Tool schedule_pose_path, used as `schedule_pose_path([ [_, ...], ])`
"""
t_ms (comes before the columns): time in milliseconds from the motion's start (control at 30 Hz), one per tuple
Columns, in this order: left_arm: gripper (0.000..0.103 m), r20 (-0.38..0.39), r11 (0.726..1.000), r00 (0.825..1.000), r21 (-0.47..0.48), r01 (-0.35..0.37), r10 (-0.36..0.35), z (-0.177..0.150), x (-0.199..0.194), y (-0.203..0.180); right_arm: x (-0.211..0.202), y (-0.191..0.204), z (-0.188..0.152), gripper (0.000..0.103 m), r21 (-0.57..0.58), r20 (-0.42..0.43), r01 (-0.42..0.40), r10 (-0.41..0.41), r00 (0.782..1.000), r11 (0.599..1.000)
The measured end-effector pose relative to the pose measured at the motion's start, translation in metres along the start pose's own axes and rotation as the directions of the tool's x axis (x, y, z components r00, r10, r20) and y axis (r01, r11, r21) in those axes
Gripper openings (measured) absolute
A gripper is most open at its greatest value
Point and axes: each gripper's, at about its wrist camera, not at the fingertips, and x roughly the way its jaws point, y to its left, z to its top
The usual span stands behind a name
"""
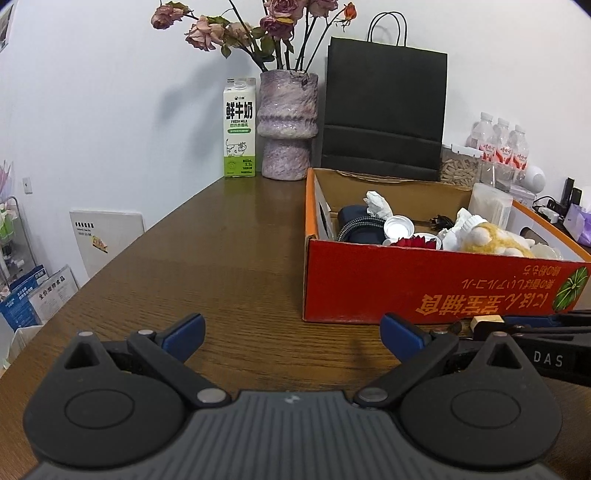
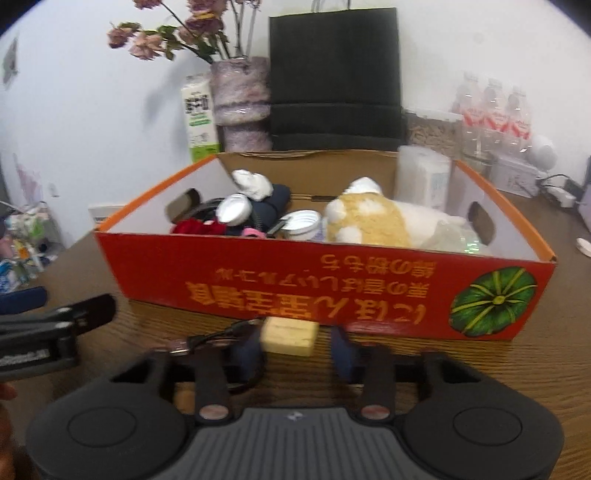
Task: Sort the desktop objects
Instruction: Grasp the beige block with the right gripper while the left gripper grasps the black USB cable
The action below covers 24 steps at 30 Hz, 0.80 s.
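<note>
Bright, even light; right view blurred

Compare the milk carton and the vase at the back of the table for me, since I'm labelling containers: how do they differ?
The milk carton is a flat-sided box, white and green with print; the vase is rounded, waisted and mottled purple. The carton has a cap on top; the vase is open and holds wilted roses. The vase is wider and a little taller than the carton. Both stand upright, side by side, on the table.

Glossy wood-grain table [image 1: 236, 258], printed cardboard box [image 2: 295, 273], matt paper bag [image 1: 384, 107].
</note>
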Motion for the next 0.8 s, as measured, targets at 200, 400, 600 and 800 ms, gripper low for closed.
schedule_pose_path([
  [200,0.103,0.013,0.998,1.000,0.055,-0.015,0.014,-0.001,-0.002,-0.011,-0.008,-0.009,-0.002,0.030,0.016,0.024,-0.012,0.011,1.000,1.000],
  [400,0.102,0.001,0.993,0.999,0.105,0.045,-0.046,-0.001,-0.002,-0.032,-0.015,-0.021,-0.004,0.030,0.025,0.047,-0.007,0.005,0.999,1.000],
  [600,0.091,-0.051,0.982,0.994,0.154,0.105,-0.099,-0.002,0.008,-0.057,-0.022,-0.035,-0.008,0.030,0.030,0.062,0.006,-0.008,0.998,1.000],
  [800,0.074,-0.127,0.972,0.986,0.193,0.136,-0.113,-0.004,0.022,-0.071,-0.028,-0.050,-0.011,0.030,0.041,0.076,0.009,-0.012,0.997,0.999],
])
